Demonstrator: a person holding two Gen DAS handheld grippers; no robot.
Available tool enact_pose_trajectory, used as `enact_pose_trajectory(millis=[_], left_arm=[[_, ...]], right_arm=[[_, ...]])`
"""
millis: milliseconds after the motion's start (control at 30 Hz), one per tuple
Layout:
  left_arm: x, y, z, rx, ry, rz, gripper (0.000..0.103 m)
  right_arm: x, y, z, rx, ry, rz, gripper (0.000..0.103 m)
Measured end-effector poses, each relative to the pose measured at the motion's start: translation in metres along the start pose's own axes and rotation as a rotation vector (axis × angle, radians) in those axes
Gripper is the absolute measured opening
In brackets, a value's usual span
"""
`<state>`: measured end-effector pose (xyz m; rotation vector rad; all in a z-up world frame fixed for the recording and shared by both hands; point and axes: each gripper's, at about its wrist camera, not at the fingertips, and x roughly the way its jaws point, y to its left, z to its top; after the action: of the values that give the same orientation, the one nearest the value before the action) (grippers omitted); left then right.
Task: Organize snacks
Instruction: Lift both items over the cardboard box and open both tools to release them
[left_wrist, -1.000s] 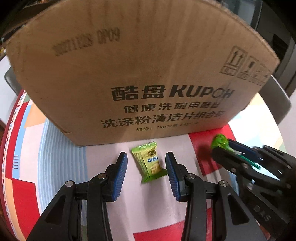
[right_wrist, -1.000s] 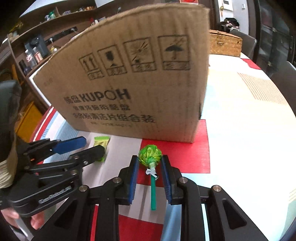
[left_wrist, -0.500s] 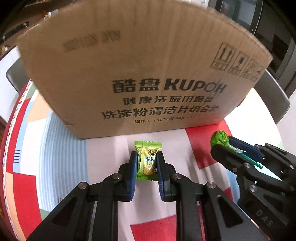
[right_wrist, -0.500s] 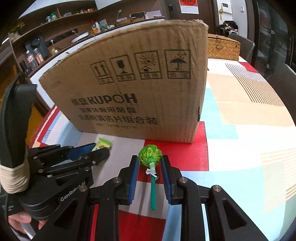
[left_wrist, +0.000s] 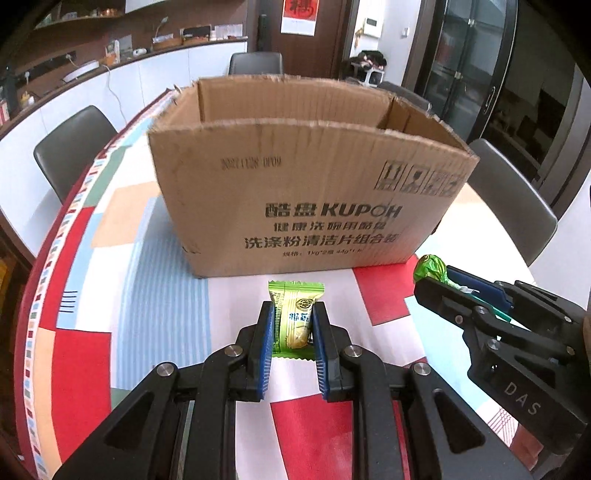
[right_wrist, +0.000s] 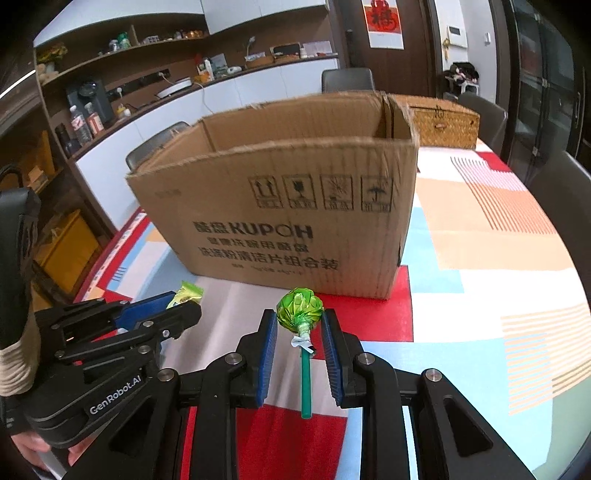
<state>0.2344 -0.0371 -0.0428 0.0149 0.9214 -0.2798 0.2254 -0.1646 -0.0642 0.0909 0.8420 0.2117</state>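
Your left gripper (left_wrist: 293, 323) pinches a small green-wrapped candy packet (left_wrist: 295, 317) between its blue pads, held above the red, blue and cream patchwork tablecloth (left_wrist: 133, 280) just in front of the open brown cardboard box (left_wrist: 306, 177) printed with black lettering. Beside it, your right gripper (right_wrist: 300, 330) clamps a lollipop in crinkled green foil (right_wrist: 300, 309) at the head, its teal stick (right_wrist: 306, 380) pointing back between the fingers (the wrapper's white tie shows just below the foil). Both snacks sit short of the box's near wall, below its rim. A woven wicker basket (right_wrist: 439, 123) stands behind the box.
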Motion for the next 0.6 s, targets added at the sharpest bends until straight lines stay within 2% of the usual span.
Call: enact_pose_trajectory(millis=[600], left_arm=[[-0.06, -0.006, 0.006, -0.004, -0.175, -0.012, 0.021]], right_arm=[[-0.055, 0.018, 0.007, -0.029, -0.12, 0.008, 0.026]])
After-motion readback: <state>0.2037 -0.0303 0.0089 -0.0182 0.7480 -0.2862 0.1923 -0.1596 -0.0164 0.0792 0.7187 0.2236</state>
